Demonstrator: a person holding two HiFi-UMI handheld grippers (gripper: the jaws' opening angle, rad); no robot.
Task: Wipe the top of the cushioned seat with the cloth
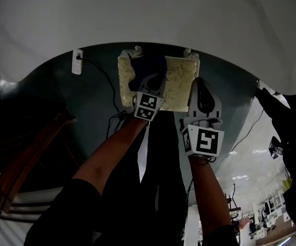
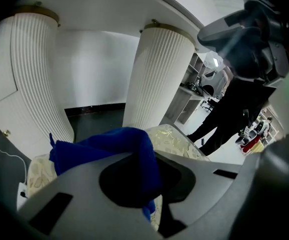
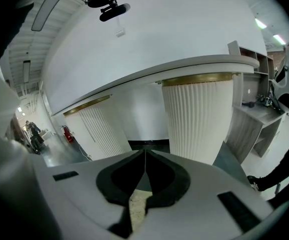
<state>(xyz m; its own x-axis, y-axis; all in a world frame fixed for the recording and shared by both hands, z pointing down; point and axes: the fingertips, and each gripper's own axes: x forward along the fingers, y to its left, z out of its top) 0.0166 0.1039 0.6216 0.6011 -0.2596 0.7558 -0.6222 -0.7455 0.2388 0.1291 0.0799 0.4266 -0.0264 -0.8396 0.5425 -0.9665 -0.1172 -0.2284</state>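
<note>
The left gripper is squeezing the bunched blue cloth on the pale, leafy cushioned seat, while the right gripper, pinched together on nothing, is hanging at the seat's right edge above the dark floor.

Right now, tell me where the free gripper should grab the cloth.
Probably take the loose bunched fold of the blue cloth that spills beyond the left gripper, from above; the rest lies clamped in its shut jaws. The right gripper must open first.
</note>
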